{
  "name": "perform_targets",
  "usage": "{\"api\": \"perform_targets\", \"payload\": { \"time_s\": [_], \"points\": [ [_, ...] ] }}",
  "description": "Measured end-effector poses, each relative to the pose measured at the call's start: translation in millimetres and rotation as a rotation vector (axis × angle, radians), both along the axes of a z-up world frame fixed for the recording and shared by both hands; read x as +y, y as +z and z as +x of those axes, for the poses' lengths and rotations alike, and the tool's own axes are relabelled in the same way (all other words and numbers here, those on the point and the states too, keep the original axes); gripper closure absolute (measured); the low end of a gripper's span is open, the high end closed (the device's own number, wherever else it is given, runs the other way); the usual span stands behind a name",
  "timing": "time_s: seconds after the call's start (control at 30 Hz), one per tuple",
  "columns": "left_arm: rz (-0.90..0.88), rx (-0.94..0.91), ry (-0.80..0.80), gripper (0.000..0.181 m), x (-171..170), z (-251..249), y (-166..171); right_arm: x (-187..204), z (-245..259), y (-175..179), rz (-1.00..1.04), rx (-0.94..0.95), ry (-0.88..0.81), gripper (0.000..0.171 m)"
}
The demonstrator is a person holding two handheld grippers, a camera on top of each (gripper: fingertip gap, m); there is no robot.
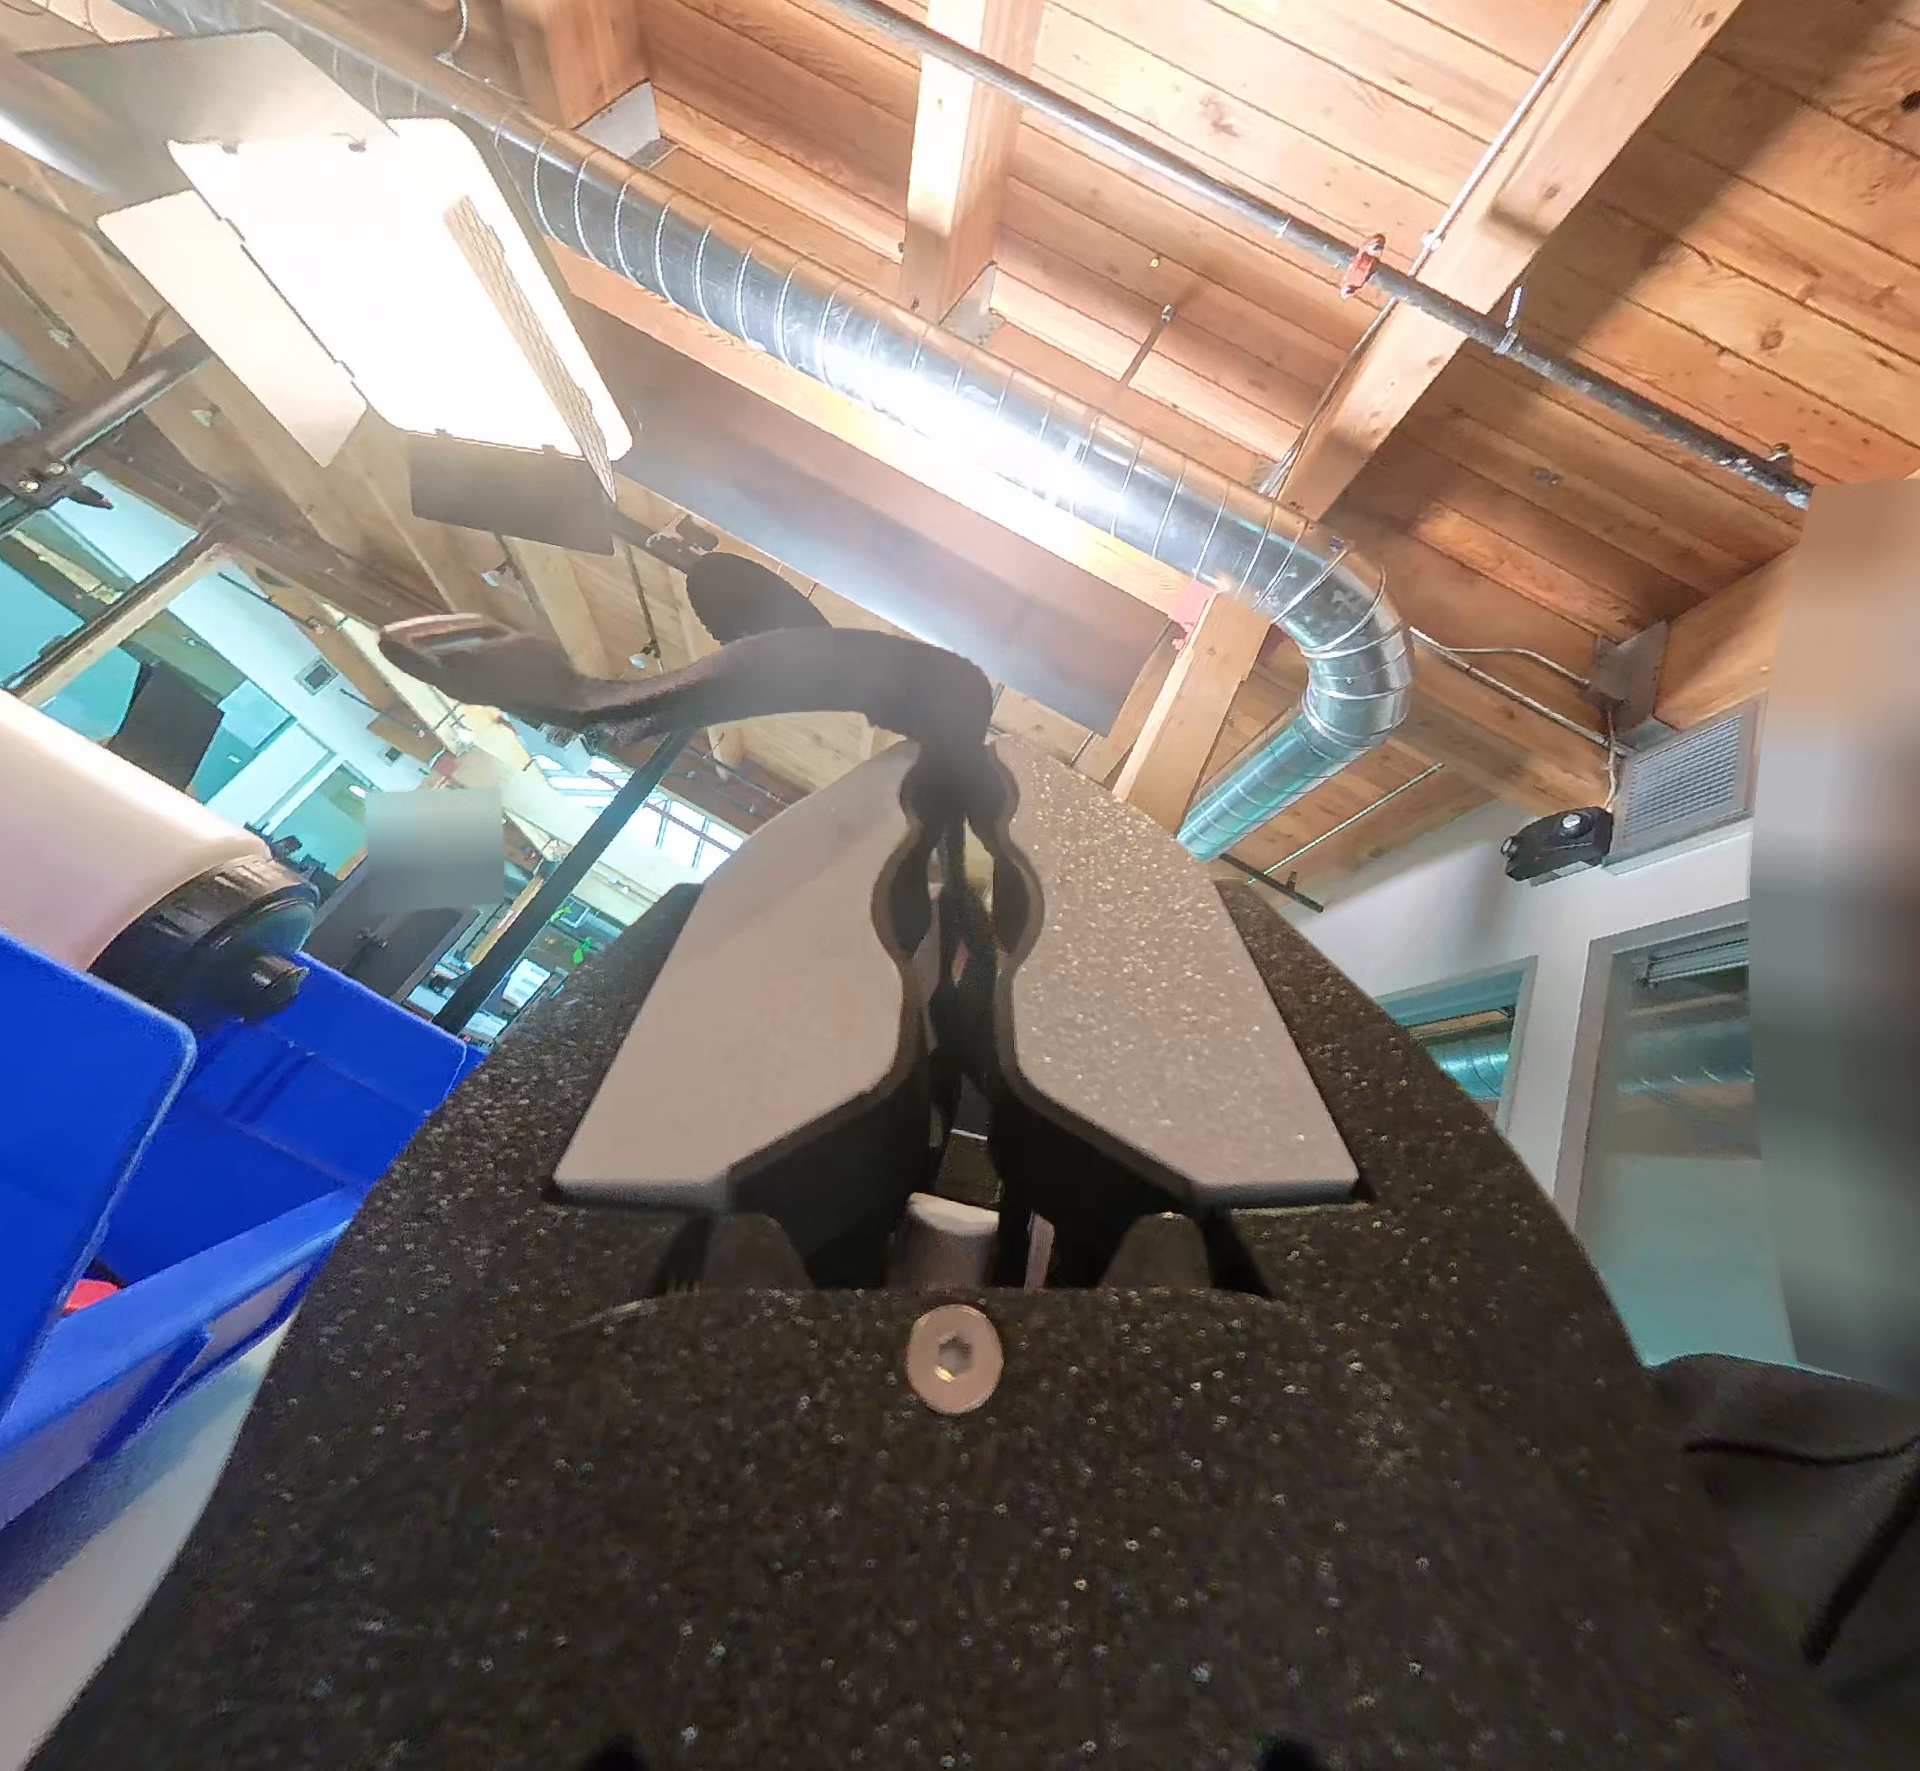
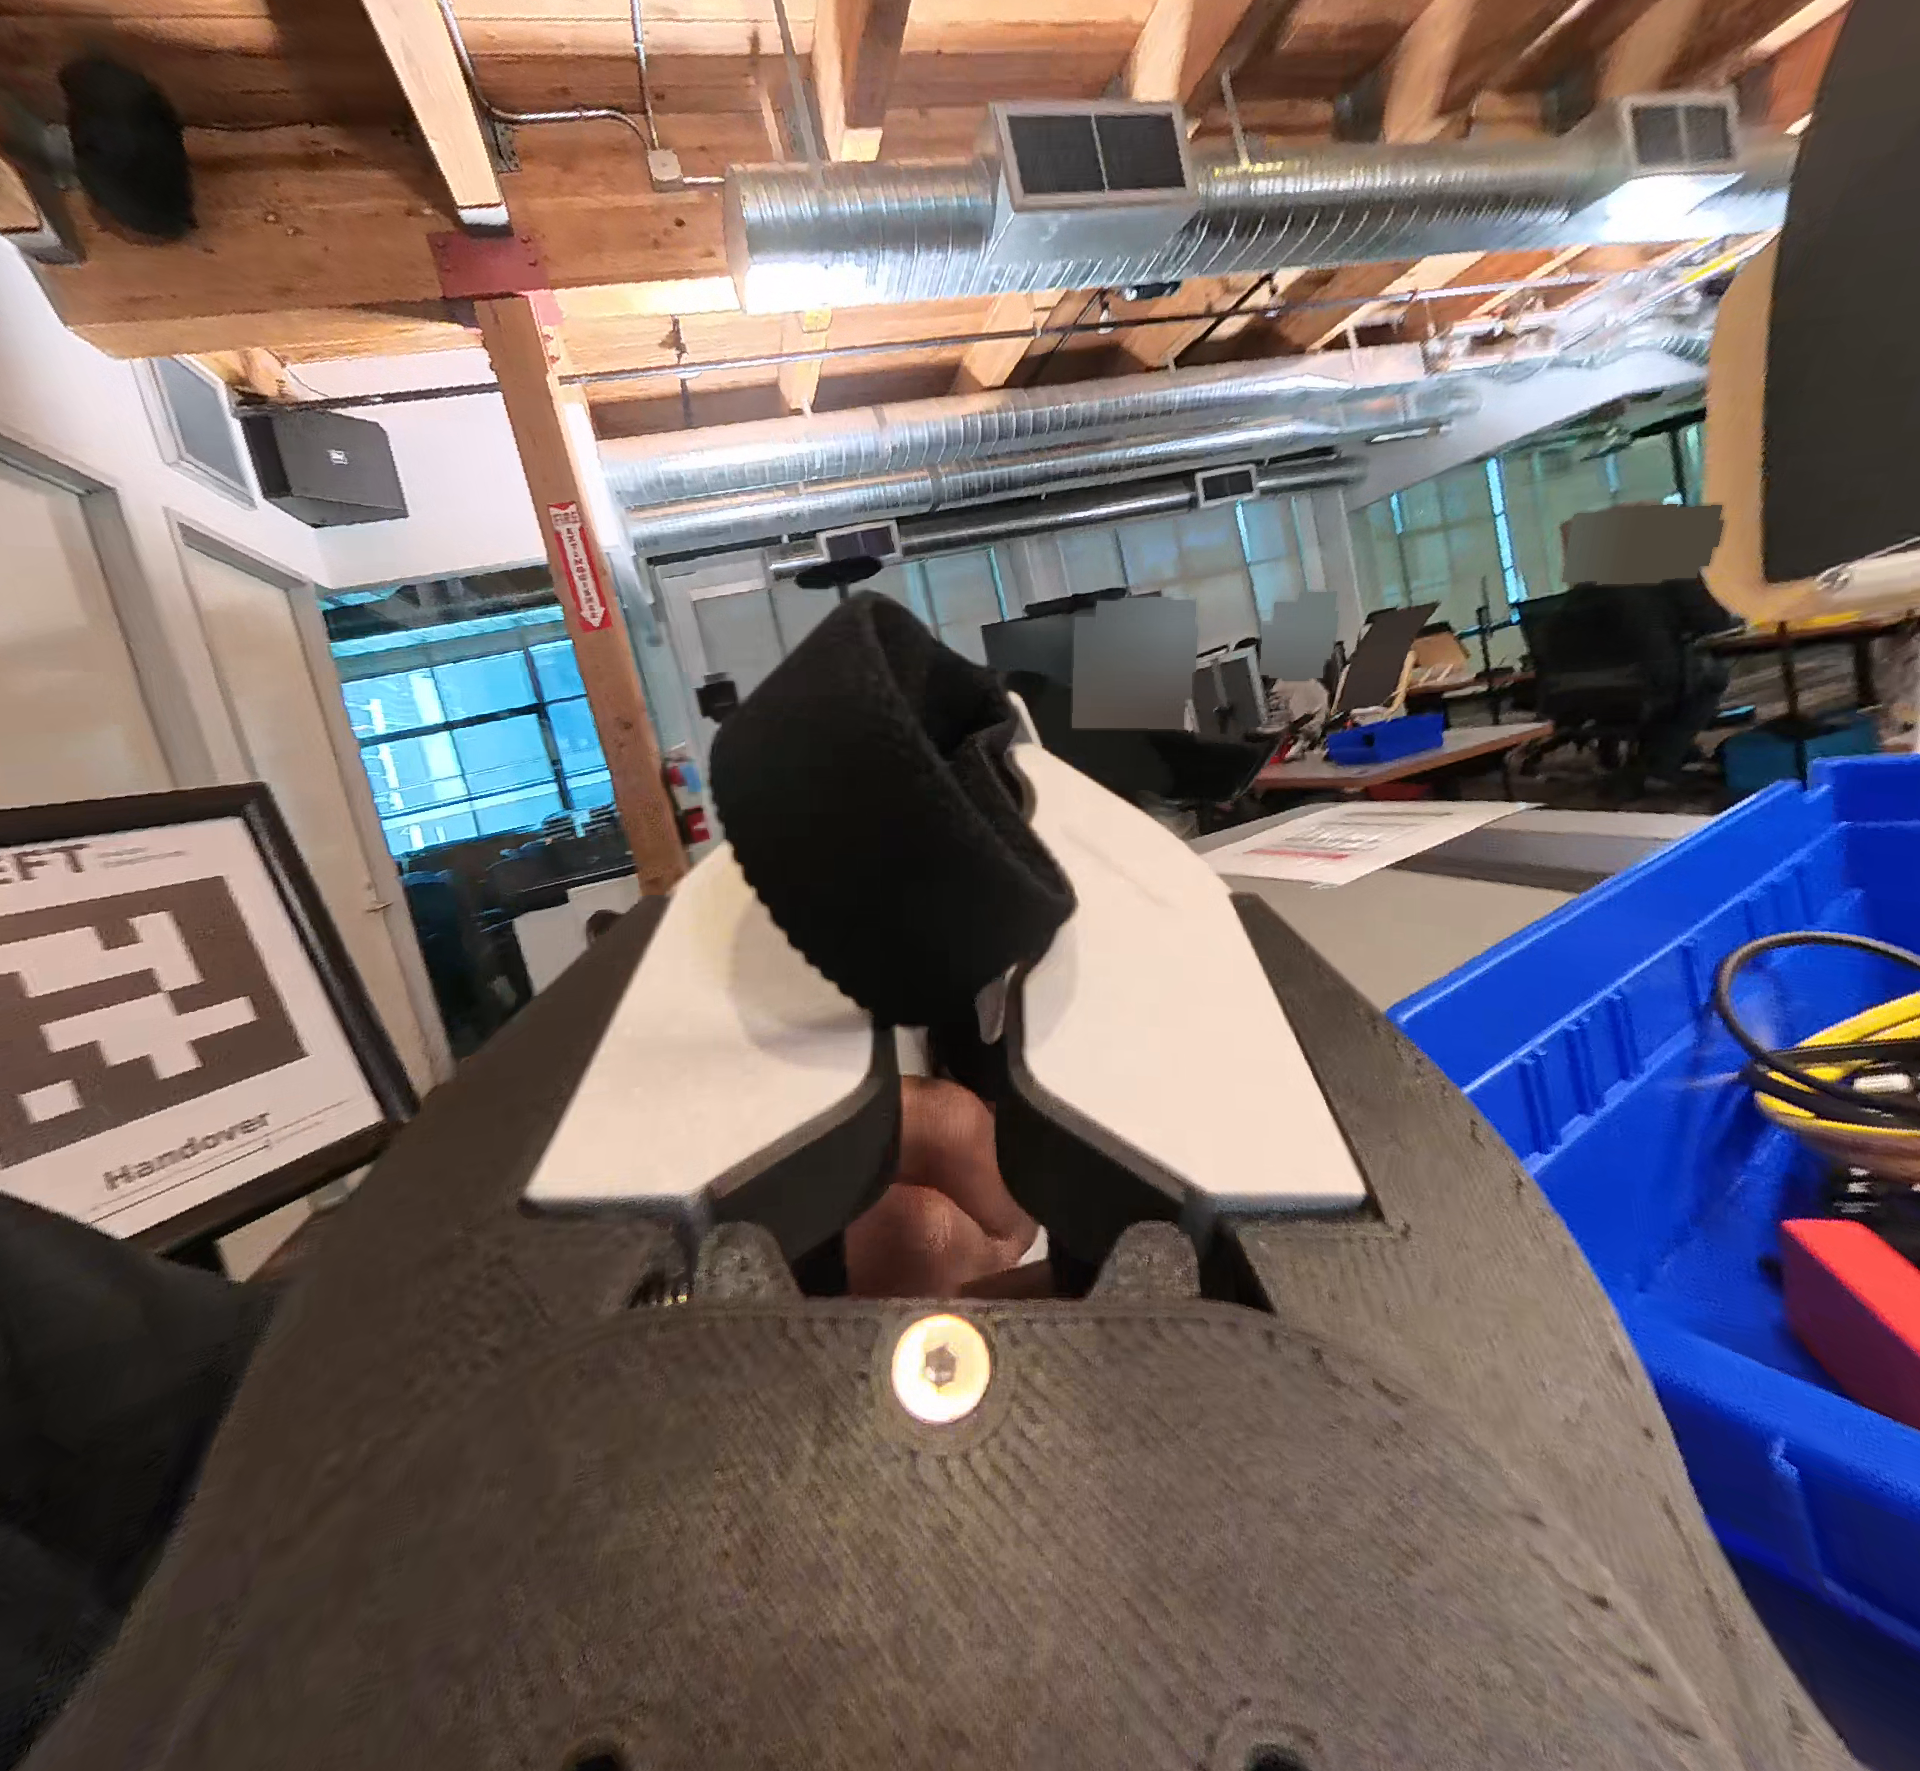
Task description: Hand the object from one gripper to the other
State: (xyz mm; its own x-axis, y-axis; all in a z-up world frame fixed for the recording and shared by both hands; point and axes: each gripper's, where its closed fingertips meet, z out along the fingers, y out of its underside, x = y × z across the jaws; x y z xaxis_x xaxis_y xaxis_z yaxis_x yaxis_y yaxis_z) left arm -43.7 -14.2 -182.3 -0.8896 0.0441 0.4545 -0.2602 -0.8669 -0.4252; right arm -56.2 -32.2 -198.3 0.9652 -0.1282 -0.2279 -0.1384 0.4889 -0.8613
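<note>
In the left wrist view my left gripper [image 1: 956, 771] points up toward the ceiling and is shut on a thin black strap [image 1: 790, 672]. The strap runs down between the fingers, and above the tips it arcs left to a buckle-like end [image 1: 447, 646]. In the right wrist view my right gripper [image 2: 966, 765] is shut on a wide black ribbed band [image 2: 862, 838] that loops up and left over the white fingers [image 2: 1143, 1025]. A hand [image 2: 935, 1212] shows below the jaws. Neither view shows the other gripper. I cannot tell whether strap and band are one object.
Blue bins [image 1: 156, 1150] and a white roll [image 1: 104, 838] stand close on the left. A lit light panel [image 1: 364, 287] hangs overhead. On the right, a blue bin [image 2: 1621, 1046] holds cables [image 2: 1829, 1025] and a red block [image 2: 1849, 1306]. A framed marker sign [image 2: 156, 1015] leans at left. A grey table [image 2: 1403, 911] lies ahead. The tips of both grippers are at nearly the same place.
</note>
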Motion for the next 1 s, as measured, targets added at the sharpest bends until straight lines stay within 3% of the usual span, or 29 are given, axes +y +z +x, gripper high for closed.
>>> {"api": "perform_targets", "payload": {
  "time_s": [0.13, 0.27, 0.37, 0.47, 0.57, 0.7, 0.9, 1.0],
  "points": [
    [0.032, 0.026, -0.023, 0.173, -7.0, 2.9, -3.8, -8.0, 6.4, 2.0, 0.012, -0.012, -0.066, 0.165],
    [0.162, 0.054, 0.03, 0.16, -18.1, 6.8, -11.4, -24.8, 17.3, 6.1, 0.003, -0.035, -0.166, 0.167],
    [0.304, 0.023, 0.172, 0.157, -22.1, 6.2, -14.0, -38.3, 32.3, 0.7, -0.139, -0.085, -0.29, 0.168],
    [0.504, -0.049, 0.415, 0.152, -24.1, 6.1, -15.1, -55.9, 54.8, -13.9, -0.371, -0.108, -0.423, 0.168],
    [0.839, -0.208, 0.715, 0.142, -34.8, 7.1, -21.5, -66.0, 68.2, -39.3, -0.541, 0.034, -0.36, 0.168],
    [1.304, -0.492, 1.154, 0.135, -46.0, 14.6, -41.4, -67.7, 64.0, -50.1, -0.56, 0.204, -0.219, 0.171],
    [1.575, -0.591, 1.299, 0.13, -57.3, 26.1, -67.2, -45.9, 36.9, -48.6, -0.586, 0.231, -0.116, 0.168],
    [1.615, -0.584, 1.369, 0.151, -52.4, 27.5, -68.6, -31.5, 21.1, -43.8, -0.567, 0.218, -0.046, 0.171]
  ]
}}
